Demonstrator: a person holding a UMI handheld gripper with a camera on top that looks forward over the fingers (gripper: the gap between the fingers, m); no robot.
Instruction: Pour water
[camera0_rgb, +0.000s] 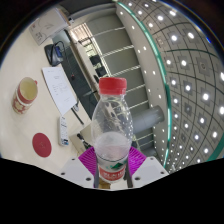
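Observation:
A clear plastic water bottle (111, 125) with a red cap (111, 85) and a red, white and green label stands upright between my fingers. My gripper (111, 160) is shut on the bottle, its magenta pads (90, 158) pressing against both sides of the lower body. The bottle is lifted well above the white table (30, 130). I cannot tell the water level inside it. A jar with a red rim (25, 95) stands on the table far off to the left.
A round red lid or coaster (42, 143) lies on the table left of the fingers. Sheets of paper (60, 92) lie beyond it. A dark mug-like object (56, 52) stands farther back. A railing and a ceiling with many lights fill the right.

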